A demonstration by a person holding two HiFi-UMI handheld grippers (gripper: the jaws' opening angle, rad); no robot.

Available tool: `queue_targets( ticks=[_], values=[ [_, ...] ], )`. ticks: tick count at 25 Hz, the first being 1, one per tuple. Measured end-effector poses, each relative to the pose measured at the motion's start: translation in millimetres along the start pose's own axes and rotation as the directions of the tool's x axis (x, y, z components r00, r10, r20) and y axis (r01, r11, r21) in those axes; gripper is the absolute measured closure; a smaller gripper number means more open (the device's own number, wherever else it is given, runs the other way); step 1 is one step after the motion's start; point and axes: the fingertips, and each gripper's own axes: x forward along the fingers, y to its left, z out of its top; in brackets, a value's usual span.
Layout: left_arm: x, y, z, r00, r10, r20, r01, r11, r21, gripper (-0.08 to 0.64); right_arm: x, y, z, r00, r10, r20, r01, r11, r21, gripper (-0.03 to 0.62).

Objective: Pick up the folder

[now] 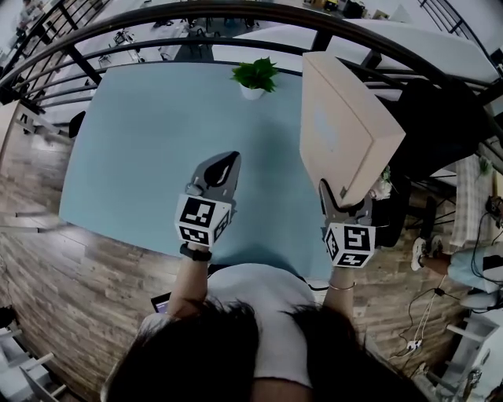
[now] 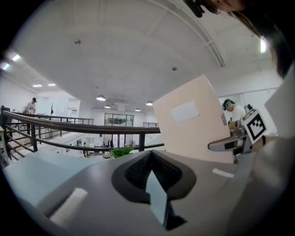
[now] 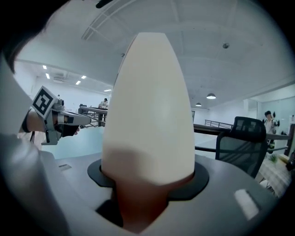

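The folder (image 1: 346, 129) is a thick beige box file with a pale label. It is held up off the light blue table (image 1: 149, 141), tilted, at the right side. My right gripper (image 1: 346, 198) is shut on its lower end. In the right gripper view the folder (image 3: 150, 106) fills the space between the jaws and rises straight ahead. My left gripper (image 1: 224, 162) hovers over the table's near middle, shut with nothing in it. From the left gripper view the folder (image 2: 193, 122) stands to the right, with the right gripper (image 2: 235, 140) below it.
A small potted plant (image 1: 254, 76) stands at the table's far edge. A dark curved railing (image 1: 236, 12) runs behind the table. A black office chair (image 1: 440, 118) sits to the right of the table. A person's legs (image 1: 464, 263) show at the far right.
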Motion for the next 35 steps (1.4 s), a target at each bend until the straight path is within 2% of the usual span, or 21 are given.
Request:
queue_targets(
  ticks=[5, 11, 28, 35],
  values=[
    [4, 5, -9, 1.000, 0.005, -0.004, -0.005, 1.000, 0.001, 0.503, 11, 5, -9, 1.000, -0.002, -0.021, 0.001, 0.998, -0.056, 0.319],
    [7, 9, -14, 1.000, -0.003, -0.007, 0.003, 1.000, -0.018, 0.503, 16, 10, -11, 1.000, 0.022, -0.015, -0.022, 0.999, -0.034, 0.319],
    [7, 16, -19, 1.000, -0.008, -0.015, 0.008, 1.000, -0.030, 0.503, 16, 8, -23, 0.999, 0.005, -0.037, -0.004, 0.999, 0.041, 0.321],
    [16, 10, -18, 0.999, -0.030, -0.016, 0.029, 0.999, -0.030, 0.503, 24, 11, -23, 0.998, 0.028, -0.051, -0.026, 0.999, 0.038, 0.321]
  ],
)
